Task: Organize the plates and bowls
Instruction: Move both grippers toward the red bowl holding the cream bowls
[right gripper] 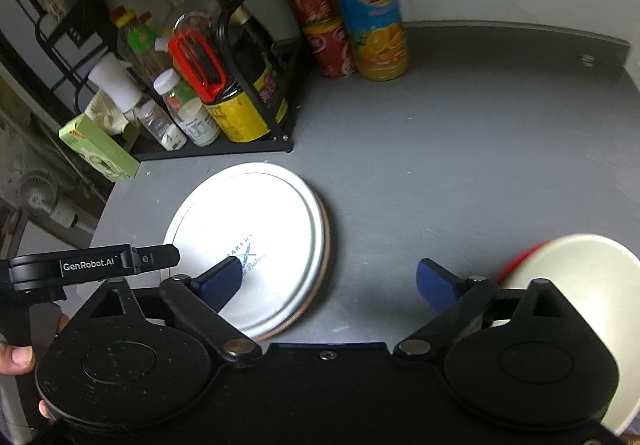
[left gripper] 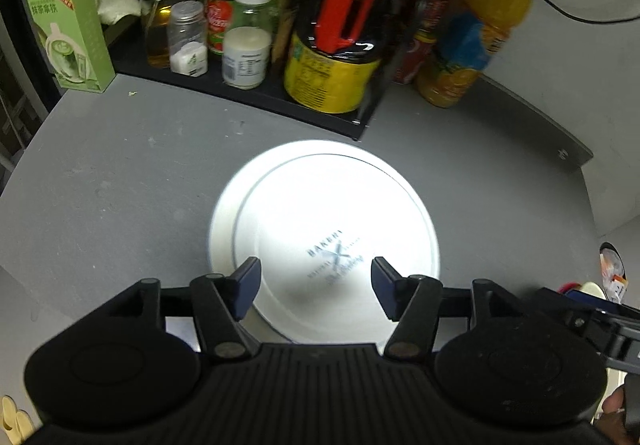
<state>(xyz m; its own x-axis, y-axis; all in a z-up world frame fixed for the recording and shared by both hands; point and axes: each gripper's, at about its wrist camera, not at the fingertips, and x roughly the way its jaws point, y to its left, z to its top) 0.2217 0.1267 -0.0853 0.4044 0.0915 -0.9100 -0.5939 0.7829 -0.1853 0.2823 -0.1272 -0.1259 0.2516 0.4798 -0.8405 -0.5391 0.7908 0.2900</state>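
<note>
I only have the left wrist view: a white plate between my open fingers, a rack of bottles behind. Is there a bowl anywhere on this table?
Observer: Yes. In the right wrist view a white bowl sits on the table, right of the plate.
Operator: Is the right gripper holding it?
Observer: No. The right gripper is open and empty; the bowl lies just outside its right finger.
Operator: Is the plate alone or stacked?
Observer: A second, darker rim shows under its right edge, so it seems to lie on something; I cannot tell what.
</note>
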